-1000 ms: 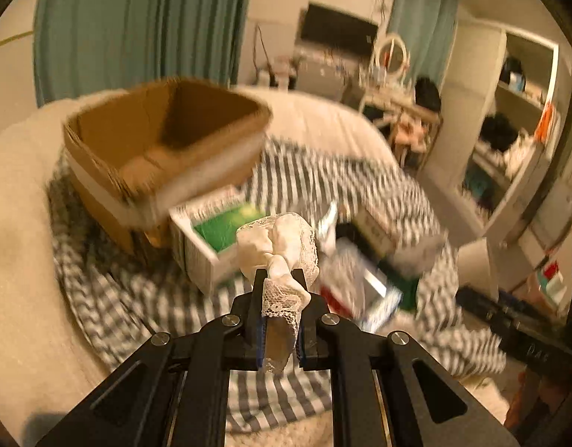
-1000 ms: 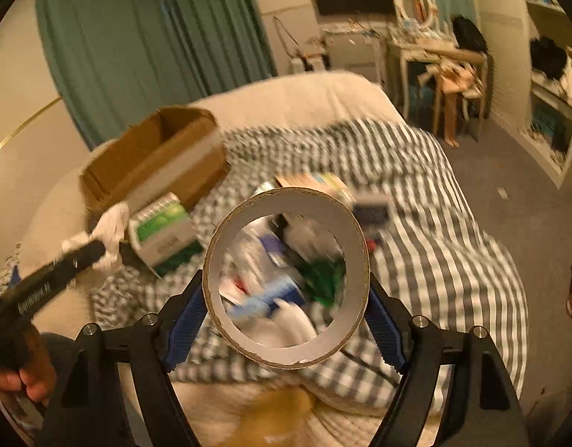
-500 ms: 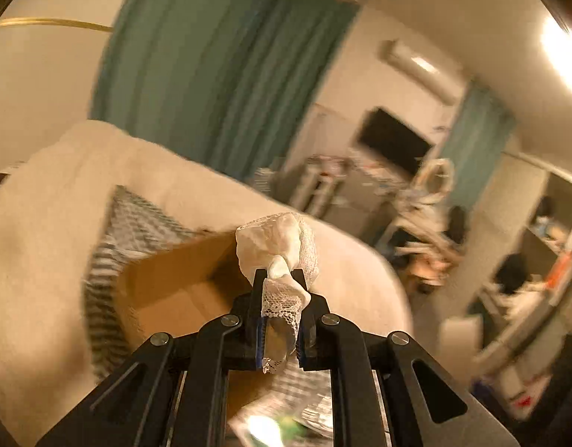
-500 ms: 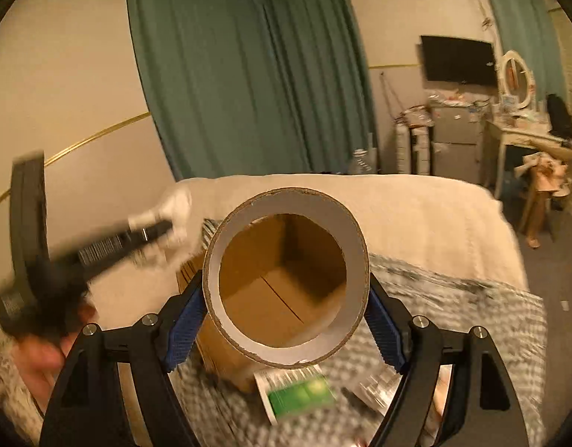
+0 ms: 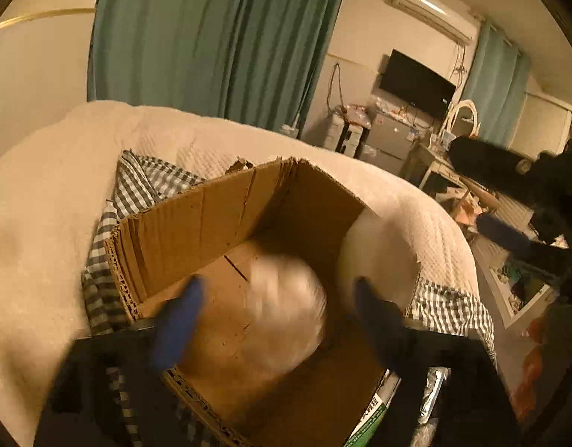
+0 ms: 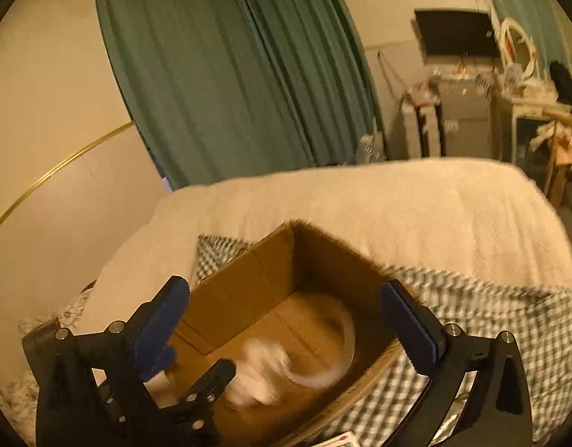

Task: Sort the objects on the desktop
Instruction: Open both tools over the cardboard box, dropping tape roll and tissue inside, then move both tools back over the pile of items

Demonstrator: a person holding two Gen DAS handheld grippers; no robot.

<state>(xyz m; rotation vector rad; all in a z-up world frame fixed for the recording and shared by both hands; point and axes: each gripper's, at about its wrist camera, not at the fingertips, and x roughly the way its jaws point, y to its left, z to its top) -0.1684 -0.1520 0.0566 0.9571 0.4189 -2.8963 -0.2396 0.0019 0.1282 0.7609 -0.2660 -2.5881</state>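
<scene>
Both grippers, left [image 5: 275,316] and right [image 6: 286,309], are black, with blue pads on the fingers [image 6: 409,313] and silver screws [image 6: 451,328] just behind them.

Cream bed [image 6: 416,205] with checked cloth [image 6: 509,309] under open cardboard box [image 6: 248,290].

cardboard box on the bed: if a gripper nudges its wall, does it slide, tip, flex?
The cardboard box probably slides easily: it sits on soft checked cloth and looks nearly empty, holding only a tape ring and a blurred white cloth. Its ragged open-top walls would likely flex. Tipping seems less likely; it looks wide and low.
</scene>
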